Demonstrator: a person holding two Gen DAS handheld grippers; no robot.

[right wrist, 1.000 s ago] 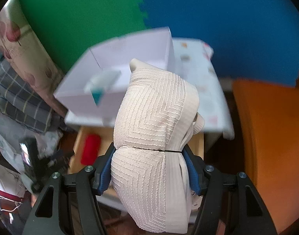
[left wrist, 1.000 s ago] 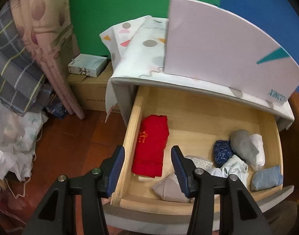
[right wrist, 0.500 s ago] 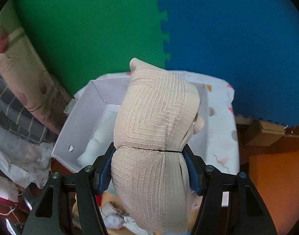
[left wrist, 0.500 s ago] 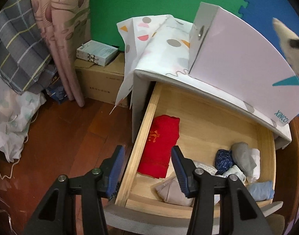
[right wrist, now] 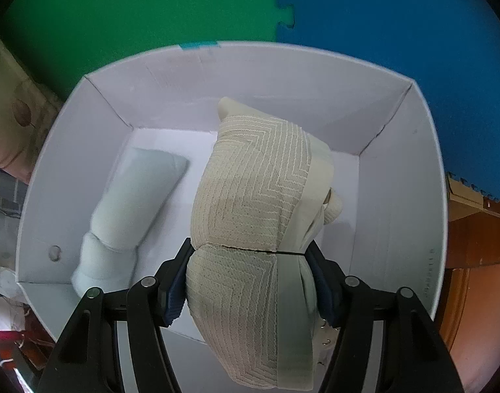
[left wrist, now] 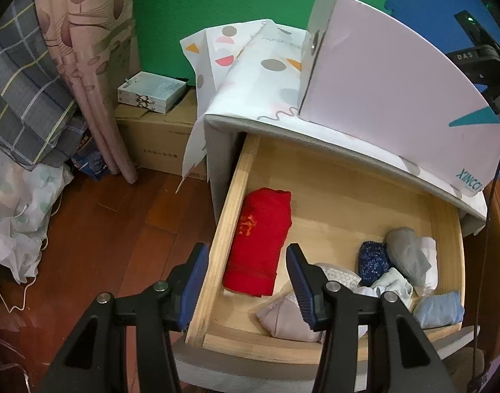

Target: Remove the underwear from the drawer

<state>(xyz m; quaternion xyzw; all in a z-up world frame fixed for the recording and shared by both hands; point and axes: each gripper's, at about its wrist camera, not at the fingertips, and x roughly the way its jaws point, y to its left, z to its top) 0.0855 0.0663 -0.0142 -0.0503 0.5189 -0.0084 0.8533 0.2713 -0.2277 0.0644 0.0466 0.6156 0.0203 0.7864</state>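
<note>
My right gripper (right wrist: 250,281) is shut on a folded beige underwear piece (right wrist: 256,196) and holds it over the open white box (right wrist: 400,196). A pale green folded garment (right wrist: 132,203) lies inside the box at left. My left gripper (left wrist: 246,281) is open and empty, hovering above the front left corner of the open wooden drawer (left wrist: 230,209). The drawer holds a red folded cloth (left wrist: 259,239), a pinkish-beige piece (left wrist: 282,317) at the front, and several rolled garments (left wrist: 407,258) at right. The white box (left wrist: 387,98) stands on the cabinet top above the drawer.
A patterned cloth (left wrist: 250,65) covers the cabinet top. A cardboard box (left wrist: 155,137) with a small packet on it sits left of the cabinet. Curtains and a plaid blanket (left wrist: 27,82) hang at far left. Wooden floor (left wrist: 102,229) lies beside the drawer.
My right gripper has carried the beige underwear up from the drawer to above the inside of the white box. My left gripper has drifted back and left a little, still open.
</note>
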